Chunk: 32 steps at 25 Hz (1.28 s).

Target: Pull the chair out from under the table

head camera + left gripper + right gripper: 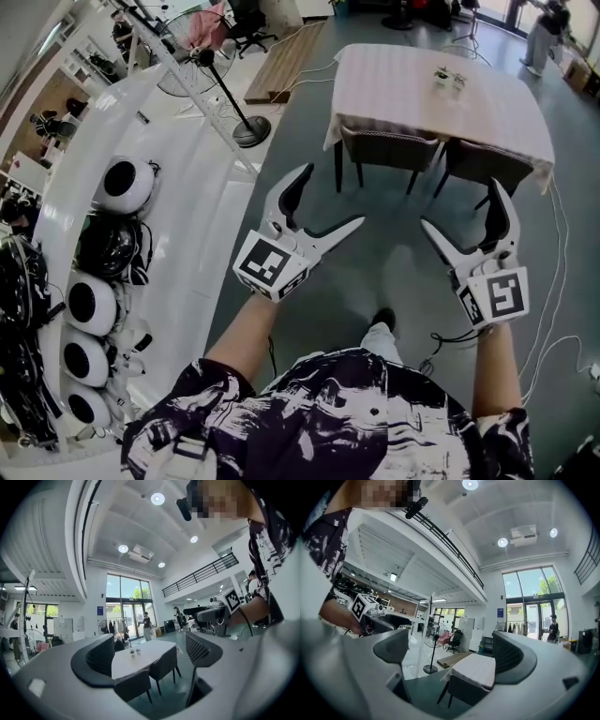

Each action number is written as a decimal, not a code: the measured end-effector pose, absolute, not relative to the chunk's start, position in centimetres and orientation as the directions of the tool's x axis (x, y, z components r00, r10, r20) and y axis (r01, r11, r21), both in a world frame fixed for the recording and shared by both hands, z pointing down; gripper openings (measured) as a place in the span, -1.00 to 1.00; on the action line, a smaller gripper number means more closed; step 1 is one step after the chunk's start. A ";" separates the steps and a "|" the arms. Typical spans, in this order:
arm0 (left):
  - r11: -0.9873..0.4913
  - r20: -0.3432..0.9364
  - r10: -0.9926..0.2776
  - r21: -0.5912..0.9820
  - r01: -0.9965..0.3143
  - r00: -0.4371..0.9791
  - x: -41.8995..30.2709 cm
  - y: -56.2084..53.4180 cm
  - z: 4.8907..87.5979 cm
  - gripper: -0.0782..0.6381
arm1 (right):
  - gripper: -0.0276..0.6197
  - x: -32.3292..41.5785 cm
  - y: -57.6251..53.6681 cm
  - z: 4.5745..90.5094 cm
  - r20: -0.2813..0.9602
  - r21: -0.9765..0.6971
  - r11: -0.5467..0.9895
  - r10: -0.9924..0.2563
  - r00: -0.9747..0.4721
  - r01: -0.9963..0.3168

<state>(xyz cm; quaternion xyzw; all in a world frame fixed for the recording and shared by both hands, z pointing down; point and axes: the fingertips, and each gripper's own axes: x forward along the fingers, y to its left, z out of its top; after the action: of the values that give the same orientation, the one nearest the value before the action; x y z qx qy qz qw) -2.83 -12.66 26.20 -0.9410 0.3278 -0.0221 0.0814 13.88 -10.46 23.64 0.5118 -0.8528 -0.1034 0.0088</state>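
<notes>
Two dark chairs are tucked under a table with a pale cloth (412, 80): the left chair (386, 148) and the right chair (487, 164). My left gripper (328, 202) is open in the air, short of the left chair. My right gripper (461, 211) is open too, just in front of the right chair, holding nothing. In the left gripper view both chairs (164, 663) (132, 684) and the table (140, 653) show between the open jaws, still at a distance. The right gripper view has one chair (468, 691) under the table's edge (476, 667).
A standing fan (202, 61) with a round base (251, 131) is left of the table. A white curved counter (187, 234) with helmets (127, 183) runs along my left. Two small objects (448, 80) sit on the table. Cables (553, 309) trail on the grey floor at right.
</notes>
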 end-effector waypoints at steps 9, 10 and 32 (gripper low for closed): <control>-0.764 0.058 -0.638 -0.173 -0.621 0.768 2.9 -21.2 28.4 0.49 | 0.66 19.0 -20.7 26.2 -0.031 0.188 0.528 -0.840 -0.542 -0.828; -0.768 0.069 -0.633 -0.177 -0.615 0.771 3.1 -22.1 28.8 0.49 | 0.66 19.0 -21.7 26.7 -0.022 0.183 0.535 -0.837 -0.547 -0.825; -0.880 0.493 -0.405 -0.440 -0.181 0.771 6.1 -45.1 45.0 0.48 | 0.66 15.1 -42.3 44.6 0.453 0.598 0.594 -0.805 -0.385 -0.538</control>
<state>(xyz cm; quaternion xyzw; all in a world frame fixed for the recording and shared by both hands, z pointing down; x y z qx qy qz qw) 6.06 -45.12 45.03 -0.9221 0.1587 -0.2993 0.1869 15.13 -42.30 44.60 0.4132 -0.8124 -0.1798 0.3700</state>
